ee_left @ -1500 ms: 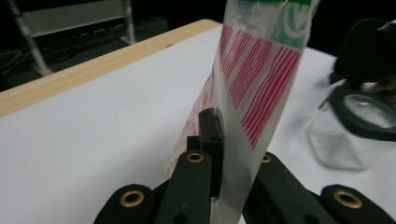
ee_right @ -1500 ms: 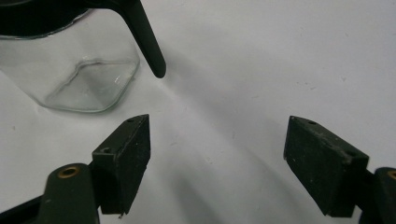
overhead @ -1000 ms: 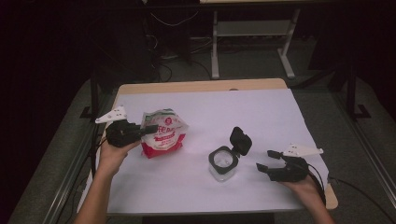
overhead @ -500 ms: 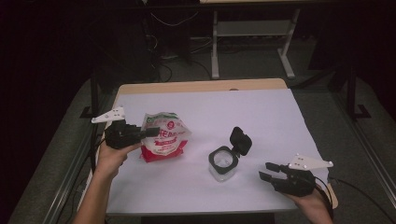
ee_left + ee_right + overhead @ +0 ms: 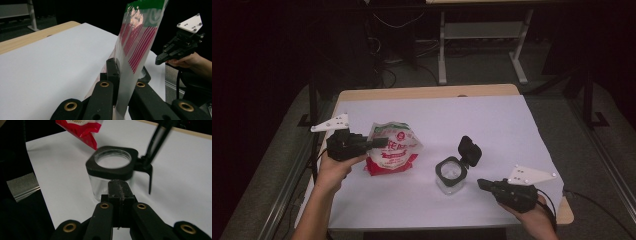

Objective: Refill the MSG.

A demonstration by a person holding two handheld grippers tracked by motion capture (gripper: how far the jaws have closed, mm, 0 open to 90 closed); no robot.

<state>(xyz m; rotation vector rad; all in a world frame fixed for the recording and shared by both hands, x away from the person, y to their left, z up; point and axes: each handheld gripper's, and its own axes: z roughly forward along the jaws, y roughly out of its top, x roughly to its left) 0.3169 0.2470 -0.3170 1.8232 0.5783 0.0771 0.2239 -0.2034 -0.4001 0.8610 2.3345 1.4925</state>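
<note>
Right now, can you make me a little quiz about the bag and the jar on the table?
1. True or false: the jar's lid is flipped open.
2. What is the left gripper clamped on? A the jar, B the bag, C nothing.
3. Fill in: the right gripper's jaws are ____ with nothing between them.

Key
1. True: the clear jar has its black lid hinged up and back.
2. B: the left gripper pinches the edge of the red, white and green bag.
3. Shut: the right gripper has just closed on nothing, short of the jar.
</note>
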